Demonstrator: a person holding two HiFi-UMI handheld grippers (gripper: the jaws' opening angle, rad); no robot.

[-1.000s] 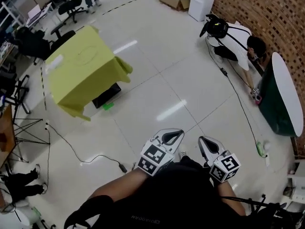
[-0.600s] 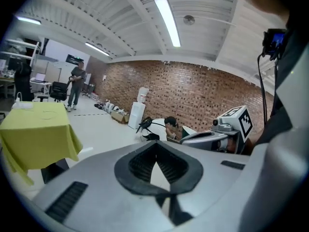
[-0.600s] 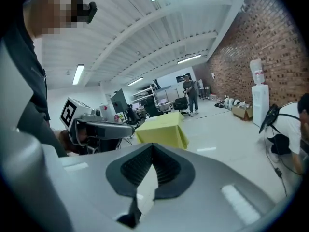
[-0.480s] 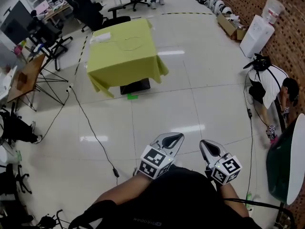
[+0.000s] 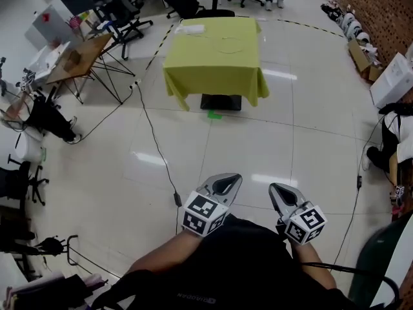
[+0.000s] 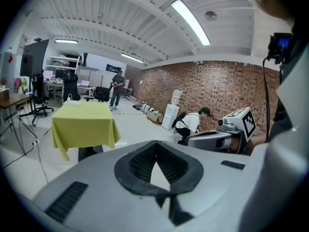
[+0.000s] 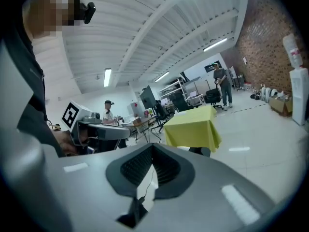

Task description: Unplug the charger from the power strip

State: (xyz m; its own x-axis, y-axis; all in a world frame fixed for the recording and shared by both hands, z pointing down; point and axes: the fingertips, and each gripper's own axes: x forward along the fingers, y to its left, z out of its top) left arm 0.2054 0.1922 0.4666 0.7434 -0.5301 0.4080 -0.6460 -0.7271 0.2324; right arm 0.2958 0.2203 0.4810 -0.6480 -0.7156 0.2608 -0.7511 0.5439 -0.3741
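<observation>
Yellow-clothed table [image 5: 213, 63] is standing well ahead of both grippers. Left gripper [image 5: 226, 181] and right gripper [image 5: 281, 190] are hovering near the person's body, jaws pressed together and gripping nothing. White power strip [image 5: 191, 28] is lying at the table's far left corner, with a thin cord [image 5: 229, 44] trailing across the cloth. The charger is too small to resolve. Gripper views are showing the table nearly edge-on, so only the head view is showing the tabletop clearly.

Left gripper [image 5: 227, 178]: grey shell; fingers [image 6: 140, 161] black, ribbed.
Right gripper [image 5: 279, 188]: grey shell, same black ribbing.
Left marker cube [image 5: 203, 213]: white faces, black square patterns.
Right marker cube [image 5: 304, 223]: white faces, black square patterns.
Bench cloth [image 5: 215, 53]: plain yellow-green.
Floor [image 5: 258, 147]: glossy white tiles, thin grey joints.
Floor mark [image 5: 215, 115]: green.
Cable [image 5: 158, 147]: black.
Wall [image 6: 212, 91]: red-brown brick, pale mortar.
Sleeve [image 5: 245, 263]: black.
</observation>
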